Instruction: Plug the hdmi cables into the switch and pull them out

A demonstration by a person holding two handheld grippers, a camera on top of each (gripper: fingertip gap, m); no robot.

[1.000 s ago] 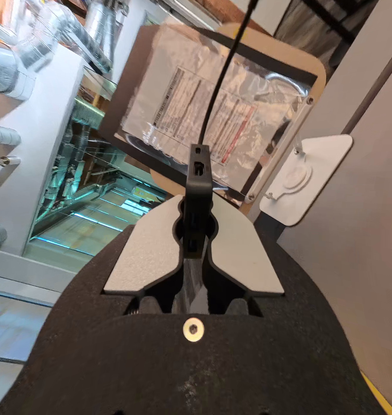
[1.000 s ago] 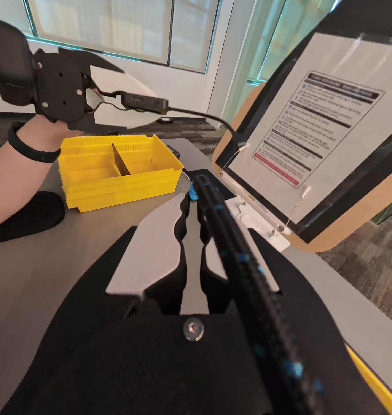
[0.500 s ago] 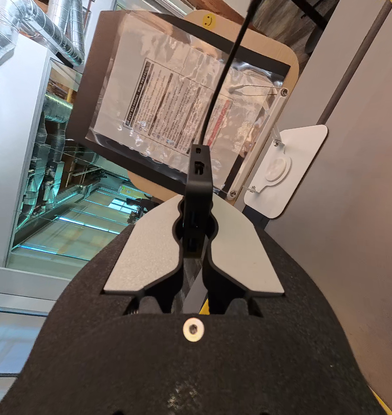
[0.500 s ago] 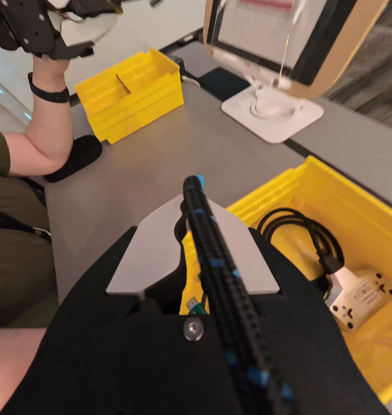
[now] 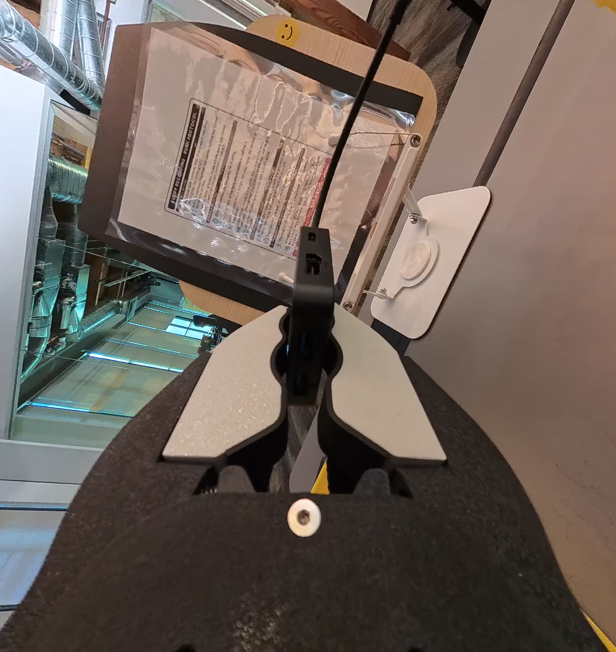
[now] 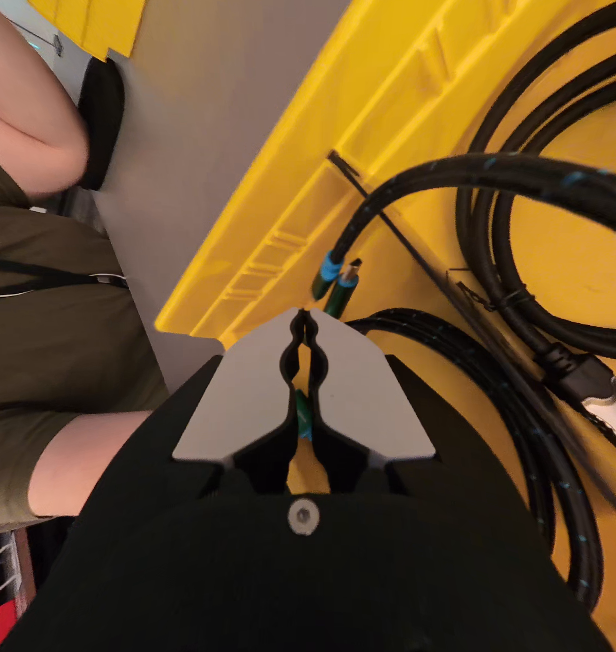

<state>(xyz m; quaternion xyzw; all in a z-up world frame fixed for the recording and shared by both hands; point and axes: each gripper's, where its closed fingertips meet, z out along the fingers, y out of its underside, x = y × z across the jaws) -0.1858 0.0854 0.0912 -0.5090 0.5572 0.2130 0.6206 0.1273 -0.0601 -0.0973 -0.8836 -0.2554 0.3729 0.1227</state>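
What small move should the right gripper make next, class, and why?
Probably open the right gripper and ease it onto the green plug, which lies just past its tips in the bin. Its jaws look closed on nothing I can make out, while the left gripper holds the switch, a port showing.

Our left wrist view looks up past its fingers at the sign stand [image 5: 250, 158]; our right wrist view peers down, close, into the yellow bin [image 6: 334, 148]. The 2 views share nothing.
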